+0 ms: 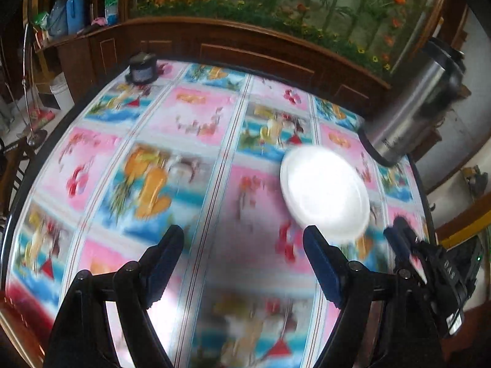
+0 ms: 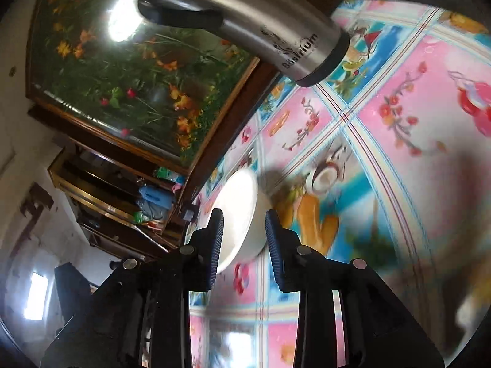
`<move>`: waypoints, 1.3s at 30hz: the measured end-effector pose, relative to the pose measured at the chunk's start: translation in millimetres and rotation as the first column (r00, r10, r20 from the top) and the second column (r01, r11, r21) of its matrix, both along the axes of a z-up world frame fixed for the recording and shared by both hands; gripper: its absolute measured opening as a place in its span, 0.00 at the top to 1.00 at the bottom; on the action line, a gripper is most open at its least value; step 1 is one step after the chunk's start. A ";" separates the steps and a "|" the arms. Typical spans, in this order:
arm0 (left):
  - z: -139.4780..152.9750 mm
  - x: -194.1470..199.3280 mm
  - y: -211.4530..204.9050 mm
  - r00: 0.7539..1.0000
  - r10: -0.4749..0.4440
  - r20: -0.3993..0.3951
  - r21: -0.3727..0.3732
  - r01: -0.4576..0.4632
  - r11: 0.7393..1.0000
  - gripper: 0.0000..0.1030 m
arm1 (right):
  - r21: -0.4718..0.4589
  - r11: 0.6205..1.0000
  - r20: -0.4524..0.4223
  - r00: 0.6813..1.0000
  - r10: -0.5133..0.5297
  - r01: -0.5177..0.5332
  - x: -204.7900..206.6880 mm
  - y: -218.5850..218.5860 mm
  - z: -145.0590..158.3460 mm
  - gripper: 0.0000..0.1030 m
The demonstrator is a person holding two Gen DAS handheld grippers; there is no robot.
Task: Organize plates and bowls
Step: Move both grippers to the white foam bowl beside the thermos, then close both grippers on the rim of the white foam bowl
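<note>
A white bowl (image 1: 325,193) rests on the flowered tablecloth (image 1: 190,159) toward the right side of the table. My left gripper (image 1: 244,245) is open with nothing between its fingers; its right finger (image 1: 319,254) is just short of the bowl's near rim. My right gripper (image 1: 402,233) comes in from the right beside the bowl. In the right wrist view the bowl (image 2: 242,214) lies on the cloth with its wall between the fingers of my right gripper (image 2: 244,239), which stand a little apart from it and do not press on it.
A tall steel flask (image 1: 414,107) (image 2: 245,15) stands at the table's far right edge, close behind the bowl. A small dark jar (image 1: 142,67) sits at the far left edge. A wooden cabinet (image 1: 245,52) with a flower picture runs behind the table.
</note>
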State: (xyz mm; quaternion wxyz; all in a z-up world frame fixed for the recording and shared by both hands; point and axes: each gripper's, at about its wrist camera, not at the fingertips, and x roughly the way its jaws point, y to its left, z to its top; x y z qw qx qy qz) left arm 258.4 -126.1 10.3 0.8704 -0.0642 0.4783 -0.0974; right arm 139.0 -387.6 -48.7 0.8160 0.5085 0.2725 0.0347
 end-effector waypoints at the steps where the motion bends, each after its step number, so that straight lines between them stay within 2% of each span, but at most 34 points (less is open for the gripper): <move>1: 0.2 10.1 -3.9 1.000 0.007 -0.002 -0.001 -0.007 1.000 0.22 | 0.022 1.000 -0.025 0.999 0.021 -0.021 9.2 -3.6 -4.8 0.72; 4: -5.5 31.0 -12.0 0.999 0.009 -0.034 0.016 -0.008 1.000 0.22 | 0.032 0.999 -0.085 0.996 0.038 -0.035 26.8 -4.5 -10.7 0.72; 7: -12.1 43.8 -16.5 0.999 0.019 -0.046 0.036 -0.017 0.999 0.22 | 0.058 0.996 -0.083 0.994 0.066 -0.061 34.4 -2.6 -7.5 0.72; 10: -20.5 52.3 -18.8 0.996 0.029 -0.080 0.002 -0.029 1.000 0.22 | -0.032 0.996 -0.100 0.992 0.074 -0.078 47.7 0.6 4.2 0.72; 14: -26.4 56.2 -28.0 0.996 0.020 -0.092 0.027 -0.017 0.999 0.22 | -0.106 0.990 -0.155 0.985 0.072 -0.089 60.3 2.7 7.0 0.72; 18: -32.0 60.7 -32.6 0.992 0.008 -0.126 -0.024 -0.012 1.000 0.22 | -0.095 0.990 -0.176 0.980 0.090 -0.108 71.4 -1.8 2.1 0.72; 22: -37.2 59.2 -43.5 0.989 -0.024 -0.142 -0.035 0.020 0.999 0.23 | -0.095 0.988 -0.211 0.972 0.103 -0.125 77.4 1.6 -5.5 0.72; 25: -36.5 56.5 -47.4 0.992 -0.035 -0.125 -0.038 0.031 0.999 0.25 | -0.074 0.989 -0.215 0.970 0.110 -0.129 80.5 1.8 -9.6 0.72; 30: -38.7 55.3 -47.8 0.992 -0.043 -0.122 -0.064 0.035 0.997 0.62 | -0.067 0.989 -0.217 0.969 0.114 -0.131 81.0 4.9 -11.4 0.72; 32: -41.8 55.4 -49.5 0.991 -0.047 -0.126 -0.061 0.040 0.997 0.74 | -0.068 0.989 -0.222 0.968 0.114 -0.132 83.3 6.8 -12.1 0.73; 35: -44.1 55.3 -49.4 0.990 -0.049 -0.129 -0.075 0.039 0.996 0.85 | -0.077 0.989 -0.231 0.967 0.107 -0.128 83.3 8.0 -12.8 0.79; 36: -43.8 55.0 -49.5 0.991 -0.049 -0.126 -0.074 0.040 0.996 0.86 | -0.079 0.989 -0.230 0.967 0.106 -0.127 83.2 8.1 -12.5 0.83; 39: -41.8 53.4 -50.8 0.992 -0.055 -0.115 -0.075 0.046 0.996 0.89 | -0.091 0.988 -0.228 0.969 0.098 -0.121 82.5 8.3 -12.0 0.85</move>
